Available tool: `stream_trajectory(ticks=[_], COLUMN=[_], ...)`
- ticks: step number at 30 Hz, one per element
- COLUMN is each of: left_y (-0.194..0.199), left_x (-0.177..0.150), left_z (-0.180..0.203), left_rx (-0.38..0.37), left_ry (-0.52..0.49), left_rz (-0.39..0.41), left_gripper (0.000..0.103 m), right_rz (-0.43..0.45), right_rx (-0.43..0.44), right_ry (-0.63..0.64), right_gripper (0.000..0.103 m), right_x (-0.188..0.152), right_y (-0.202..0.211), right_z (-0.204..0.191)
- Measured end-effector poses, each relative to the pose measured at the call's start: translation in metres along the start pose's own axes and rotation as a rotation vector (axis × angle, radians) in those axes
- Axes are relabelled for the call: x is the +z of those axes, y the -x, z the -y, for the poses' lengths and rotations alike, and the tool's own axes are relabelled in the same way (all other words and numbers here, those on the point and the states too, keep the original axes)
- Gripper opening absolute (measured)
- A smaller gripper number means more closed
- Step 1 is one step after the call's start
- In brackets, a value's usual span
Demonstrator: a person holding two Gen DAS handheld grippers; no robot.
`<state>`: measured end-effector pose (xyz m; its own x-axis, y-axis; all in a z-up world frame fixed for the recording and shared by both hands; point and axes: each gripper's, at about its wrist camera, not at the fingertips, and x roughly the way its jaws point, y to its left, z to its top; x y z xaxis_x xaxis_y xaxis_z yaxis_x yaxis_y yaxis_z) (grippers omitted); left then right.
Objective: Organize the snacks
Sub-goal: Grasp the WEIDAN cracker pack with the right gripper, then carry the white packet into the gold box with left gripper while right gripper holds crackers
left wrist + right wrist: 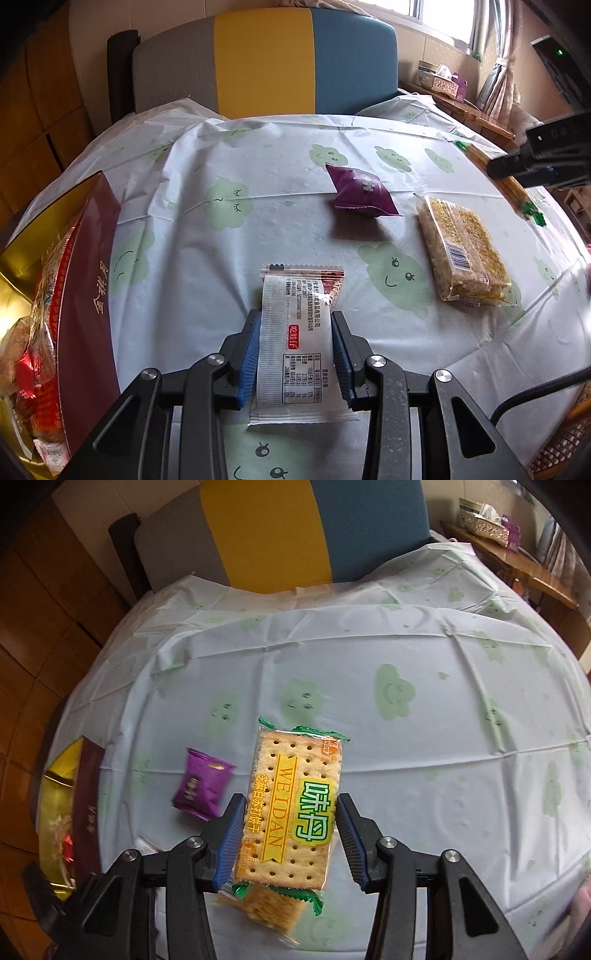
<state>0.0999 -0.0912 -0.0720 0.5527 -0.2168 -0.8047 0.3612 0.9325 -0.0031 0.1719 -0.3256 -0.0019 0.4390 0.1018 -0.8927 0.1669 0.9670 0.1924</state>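
Snacks: purple packet (pixel 364 192) and rice bar (pixel 463 251) lie near gift box (pixel 86 295)

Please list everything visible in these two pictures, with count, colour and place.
white packet: 1, white, in left tongs
cracker packets: 2, yellow-green, one between right tongs, one under it
purple packet: 1, purple, mid tablecloth
grain bar: 1, golden, right of purple packet
box: 1, dark red and gold, left edge
tablecloth: 1, white with green clouds, under everything
chair: 1, grey-yellow-blue, far side
left tongs: 1, black with blue pads, shut on white packet
right tongs: 1, black with blue pads, around a cracker packet
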Motion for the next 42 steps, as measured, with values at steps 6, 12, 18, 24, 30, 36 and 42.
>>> stream_trajectory(ticks=[6,12,18,24,30,36,42], left_y=[0.0,-0.001,0.001,0.013,0.036,0.061,0.08], left_x=[0.0,0.002,0.002,0.0,0.0,0.003,0.004], left_z=[0.002,0.002,0.003,0.004,0.003,-0.007,-0.021], left_rx=[0.015,0.021,0.025,0.007,0.011,0.011,0.034], left_ry=[-0.018,-0.005,0.002,0.01,0.023,0.06,0.083], left_rz=[0.002,-0.006,-0.008,-0.006,0.031,0.064,0.093], left_gripper=[0.038,0.037,0.034,0.034,0.034,0.034,0.034], right_rz=[-0.105,-0.188,-0.186,-0.189,-0.188,-0.174,-0.169], right_rx=[-0.157,-0.182,-0.189,-0.185,-0.18,-0.2,-0.215], right_ry=[0.013,0.052,0.086,0.093,0.083,0.106,0.126], right_gripper=[0.05,0.049,0.049,0.05,0.051,0.05,0.049], right_x=[-0.029,-0.044,-0.046,-0.048,-0.048,-0.051,-0.054], right_y=[-0.015,-0.046,-0.049,-0.051,-0.054,-0.054,-0.055], right_z=[0.033,0.04,0.04,0.036,0.036,0.033,0.027])
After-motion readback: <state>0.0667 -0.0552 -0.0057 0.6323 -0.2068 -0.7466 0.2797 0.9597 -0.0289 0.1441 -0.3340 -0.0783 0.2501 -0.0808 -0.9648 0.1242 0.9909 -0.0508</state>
